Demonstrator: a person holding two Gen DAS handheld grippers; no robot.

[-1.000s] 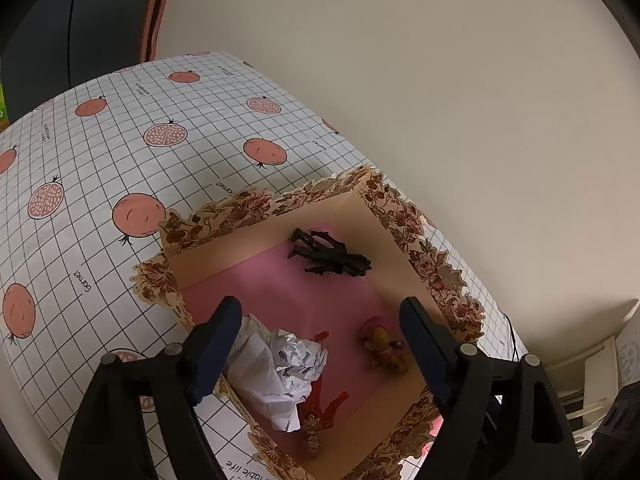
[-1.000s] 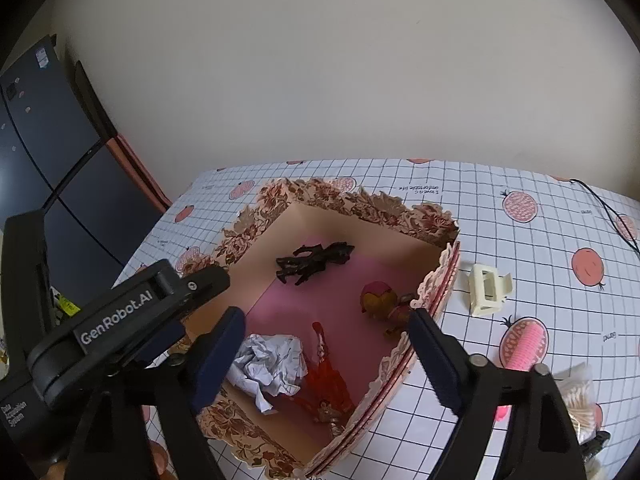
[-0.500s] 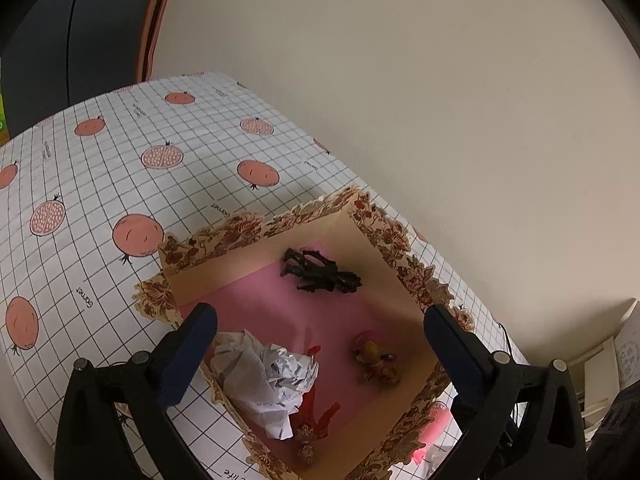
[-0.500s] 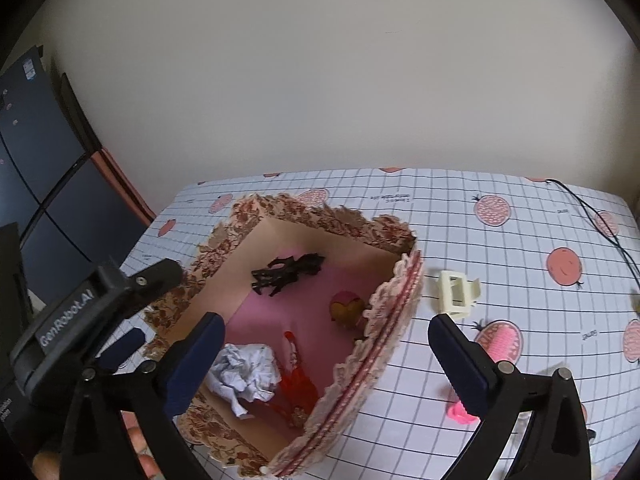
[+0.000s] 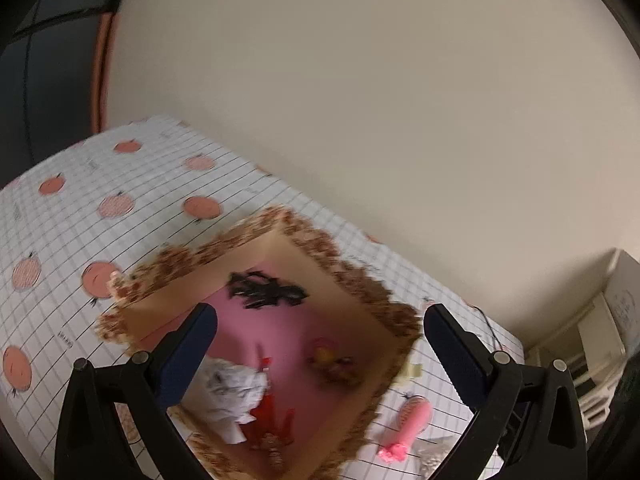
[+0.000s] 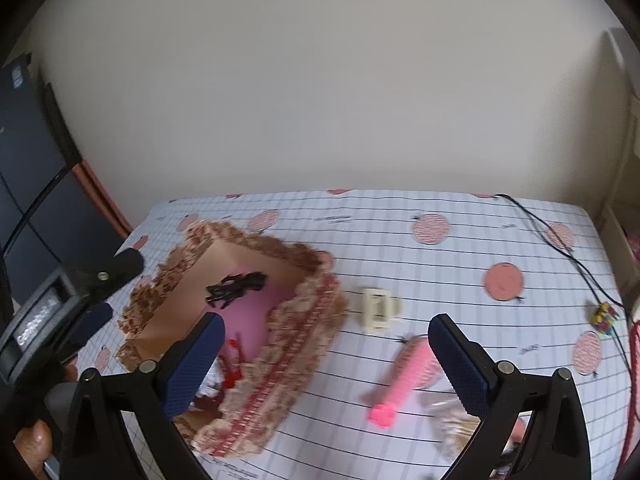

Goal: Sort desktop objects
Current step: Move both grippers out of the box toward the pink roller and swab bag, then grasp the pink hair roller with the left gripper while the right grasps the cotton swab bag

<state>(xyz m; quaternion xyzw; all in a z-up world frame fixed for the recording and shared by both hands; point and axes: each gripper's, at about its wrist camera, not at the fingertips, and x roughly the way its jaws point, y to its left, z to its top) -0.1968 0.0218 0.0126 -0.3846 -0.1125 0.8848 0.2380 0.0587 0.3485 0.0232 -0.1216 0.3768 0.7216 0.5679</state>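
Left hand-held gripper [image 5: 318, 334]: jaws spread wide, nothing between the pads, poised above the floral box [image 5: 360, 292]. Right hand-held gripper [image 6: 326, 340]: jaws likewise wide and empty, over the box's near wall and the tabletop [image 6: 460, 280] beside it. Inside the box, on its pink floor: a black figure [image 5: 266, 290] near the far wall, crumpled paper [image 5: 232, 396], a red figure [image 5: 274, 420] touching the paper, and a yellow-red figure [image 5: 330, 360]. Outside, on the tabletop: a cream hair clip [image 6: 376, 310] just beside the box, a pink brush [image 6: 404, 380], and a small multicoloured cube [image 6: 605, 317] well apart.
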